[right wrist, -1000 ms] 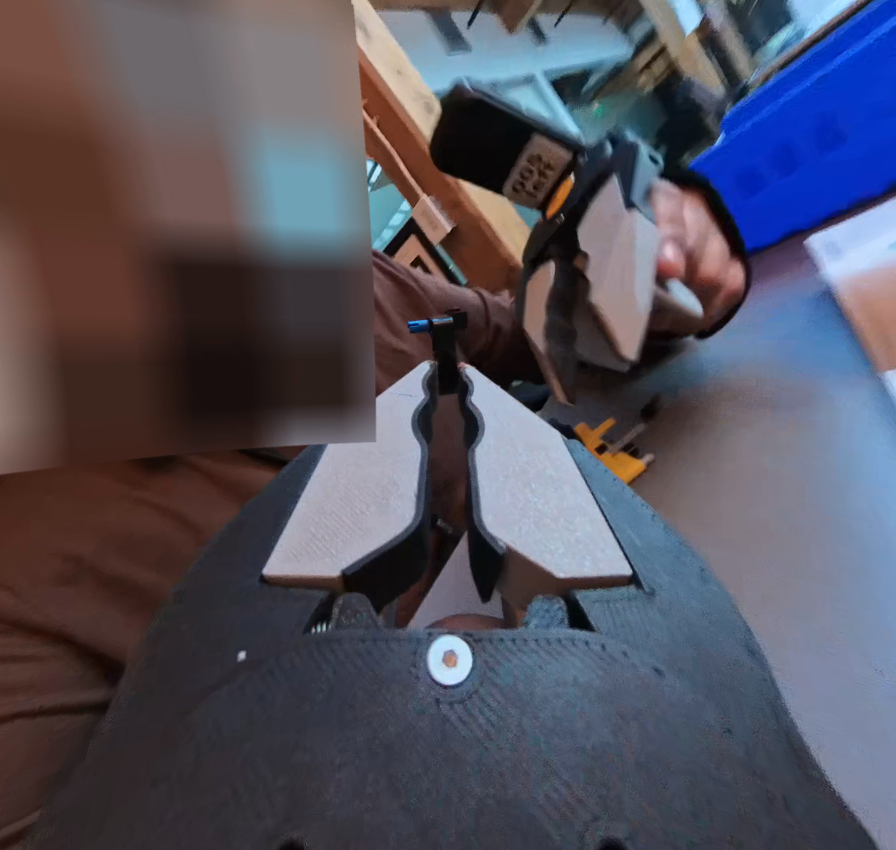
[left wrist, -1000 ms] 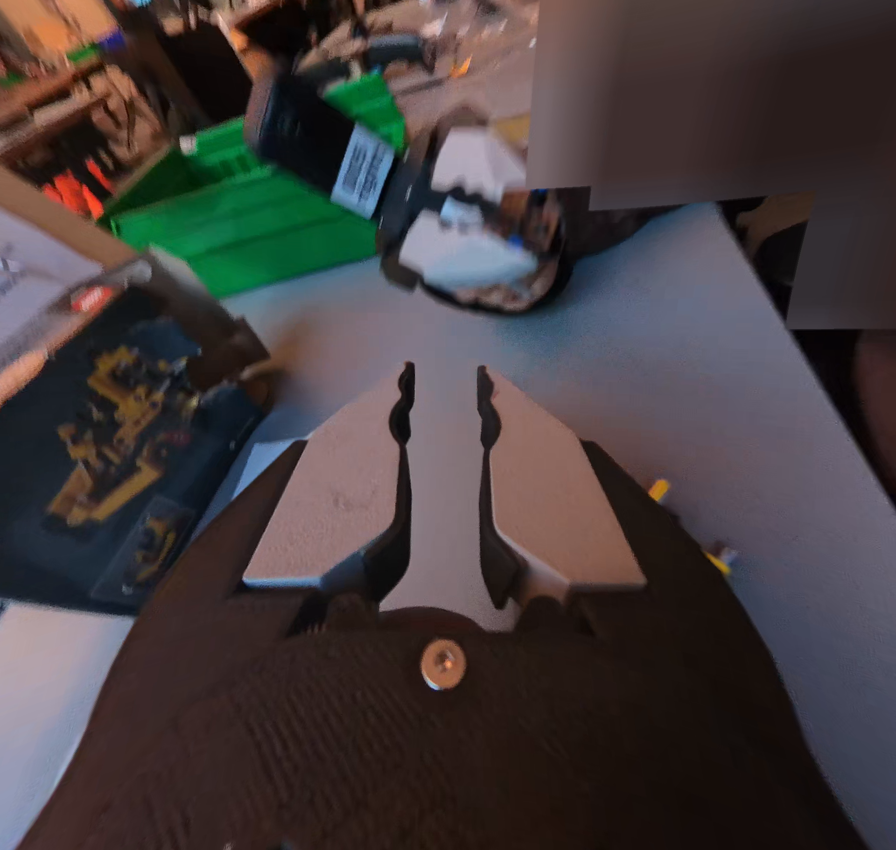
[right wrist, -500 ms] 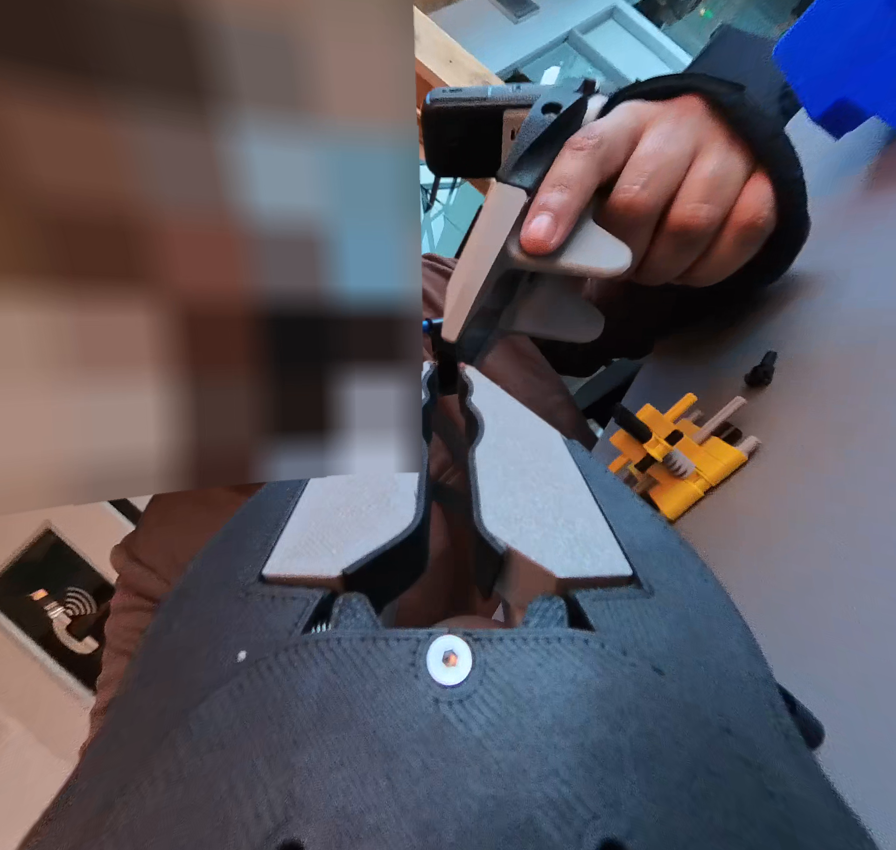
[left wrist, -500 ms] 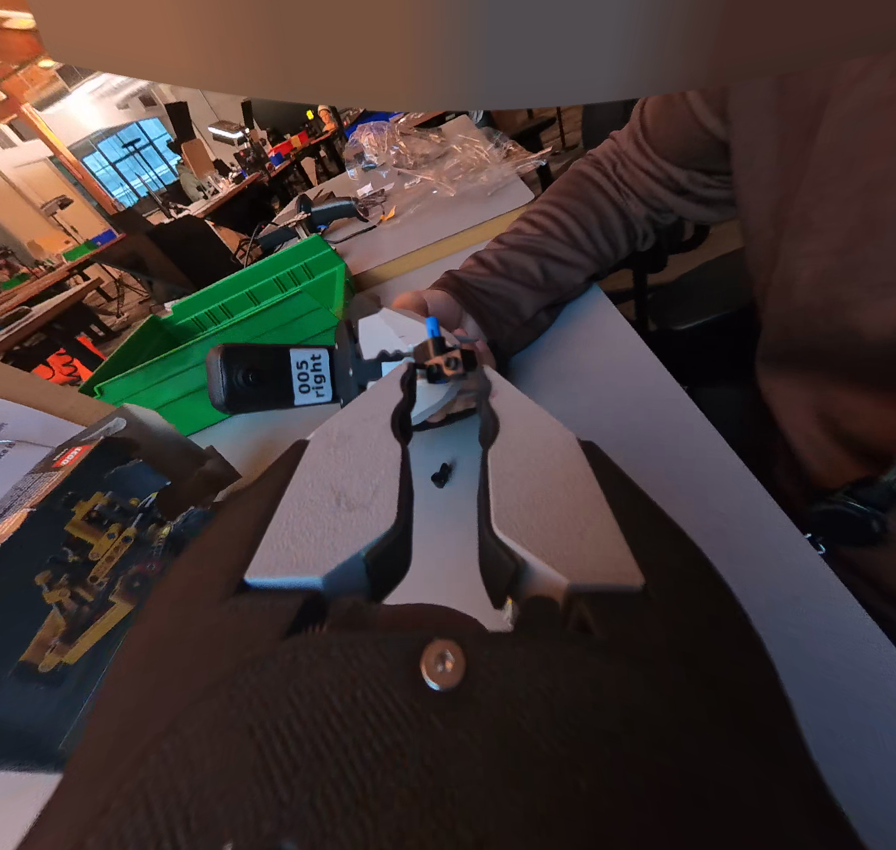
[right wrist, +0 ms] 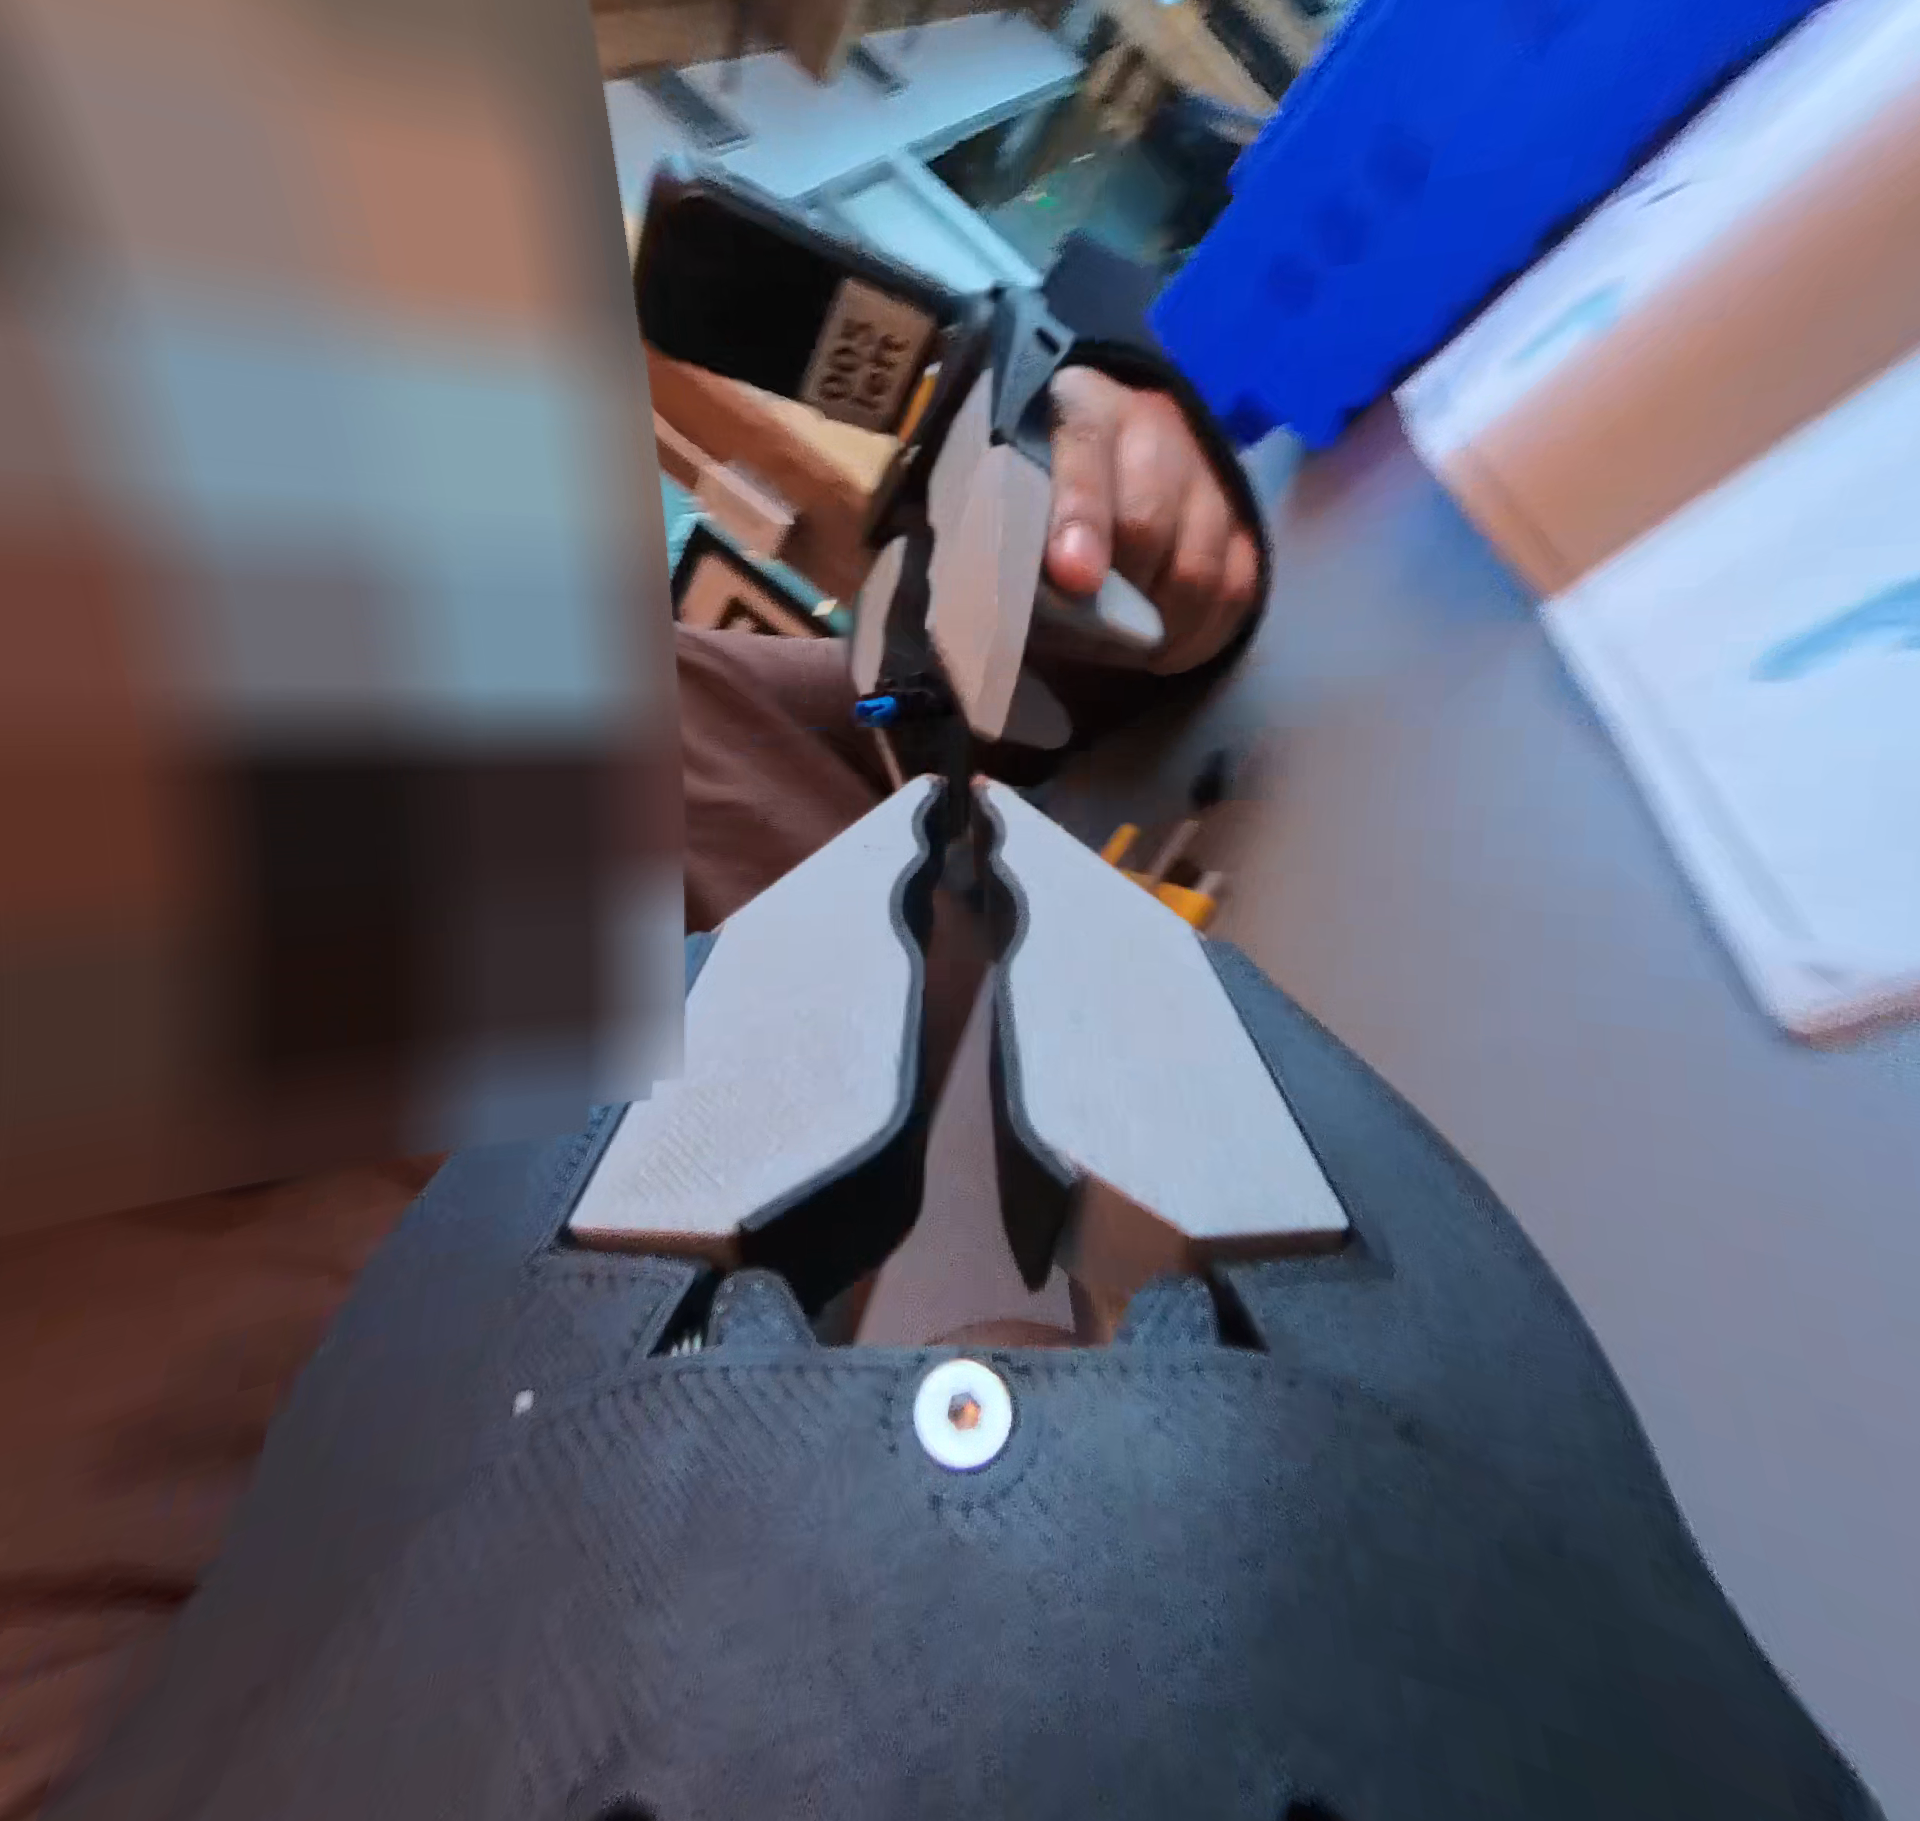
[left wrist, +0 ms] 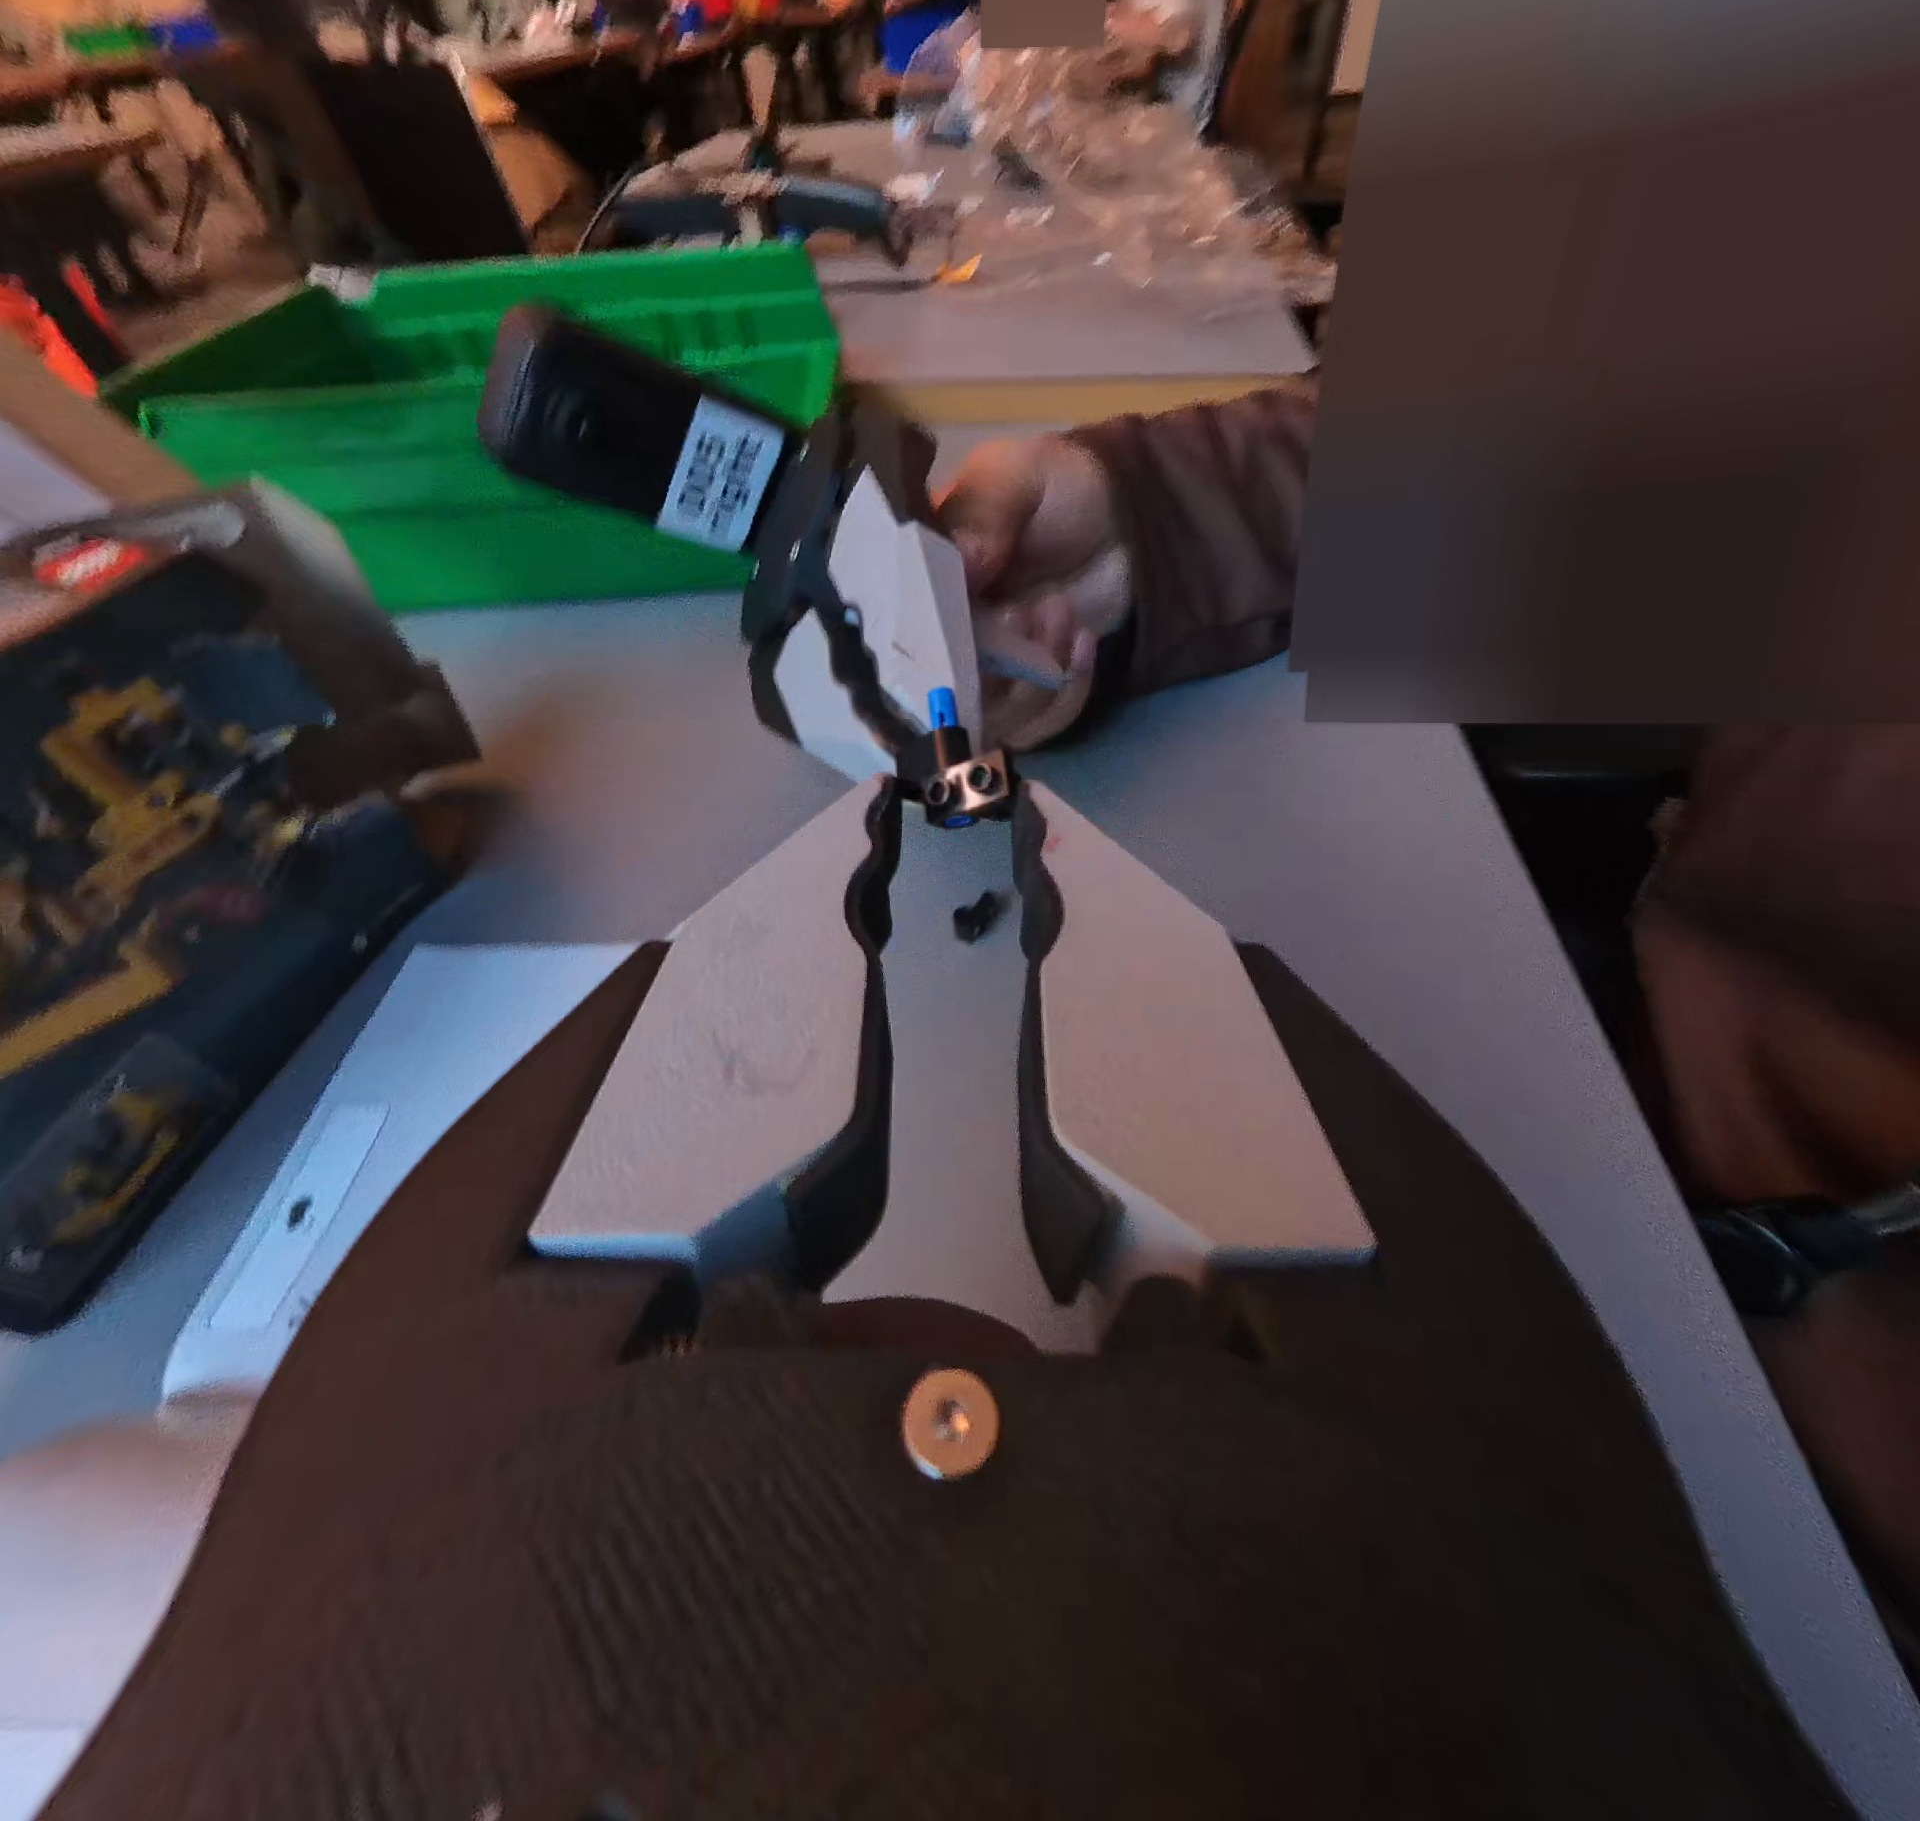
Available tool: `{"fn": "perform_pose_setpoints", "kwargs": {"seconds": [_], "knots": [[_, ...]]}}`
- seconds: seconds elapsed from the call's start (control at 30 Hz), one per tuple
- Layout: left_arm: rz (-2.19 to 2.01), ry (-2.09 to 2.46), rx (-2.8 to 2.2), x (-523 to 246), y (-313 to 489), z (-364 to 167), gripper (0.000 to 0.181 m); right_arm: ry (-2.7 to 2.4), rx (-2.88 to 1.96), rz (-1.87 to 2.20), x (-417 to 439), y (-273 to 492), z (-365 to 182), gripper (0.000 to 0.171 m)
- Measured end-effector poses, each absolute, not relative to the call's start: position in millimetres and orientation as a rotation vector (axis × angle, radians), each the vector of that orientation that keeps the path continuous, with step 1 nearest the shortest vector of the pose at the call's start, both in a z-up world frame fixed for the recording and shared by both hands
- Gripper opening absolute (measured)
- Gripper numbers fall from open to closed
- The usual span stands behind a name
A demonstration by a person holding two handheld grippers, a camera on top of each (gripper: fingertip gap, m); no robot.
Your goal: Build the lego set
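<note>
The yellow model [right wrist: 1169,878] lies mostly behind the right claw [right wrist: 958,815]; only a few pegs and an edge show. The black piece [right wrist: 956,836] in that claw is seen edge-on, so its shape cannot be read there. In the left wrist view the left claw [left wrist: 954,805] hides the lower face of the piece and its blue pin [left wrist: 940,706] is only a tip. The small black part [left wrist: 975,917] on the worktop [left wrist: 1299,888] is too small to tell. The box [left wrist: 156,836] runs off the left edge, its picture smeared. The green bin [left wrist: 436,441] is partly covered by the other claw's camera. The back benches are all blur
</note>
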State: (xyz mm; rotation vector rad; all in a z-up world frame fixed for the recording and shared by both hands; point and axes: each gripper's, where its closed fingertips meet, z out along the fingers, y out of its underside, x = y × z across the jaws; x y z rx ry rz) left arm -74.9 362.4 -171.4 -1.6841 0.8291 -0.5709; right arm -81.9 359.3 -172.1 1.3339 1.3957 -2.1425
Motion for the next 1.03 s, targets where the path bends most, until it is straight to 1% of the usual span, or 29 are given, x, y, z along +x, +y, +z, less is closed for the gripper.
{"fn": "perform_pose_setpoints", "kwargs": {"seconds": [0.03,0.13,0.27,0.37,0.43,0.47,0.6,0.77,0.83,0.9,1.0,1.03], "knots": [[-0.568,0.816,-1.721,-77,365,-177,0.018,1.428,1.408,-2.138,-86,366,-178,0.0],[-0.576,0.774,-1.792,-78,370,-188,0.018,1.485,1.572,-2.099,-94,379,-192,0.002],[-0.395,0.738,-1.95,-98,383,-214,0.018,1.676,1.793,-1.996,-102,393,-211,0.016],[-0.351,0.715,-1.997,-103,386,-221,0.018,1.843,1.776,-1.997,-102,386,-207,0.02],[-0.382,0.697,-1.997,-99,386,-219,0.018,1.994,1.773,-1.928,-103,377,-213,0.019],[-0.379,0.679,-2.007,-100,387,-219,0.018,2.065,1.765,-1.89,-104,373,-217,0.024],[-0.466,0.627,-1.986,-100,387,-210,0.018,2.213,1.766,-1.834,-106,366,-221,0.016],[-0.621,0.555,-1.943,-96,384,-197,0.018,2.036,1.646,-1.975,-101,362,-208,0.01],[-0.633,0.533,-1.941,-98,385,-196,0.018,2.033,1.656,-1.983,-102,364,-208,0.005],[-0.628,0.551,-1.937,-97,384,-195,0.018,1.971,1.648,-1.981,-101,362,-207,0.005],[-0.596,0.602,-1.867,-94,382,-184,0.018,1.687,1.524,-2.1,-96,360,-190,0.004],[-0.581,0.636,-1.848,-93,380,-181,0.022,1.56,1.437,-2.158,-92,360,-179,0.003]]}}
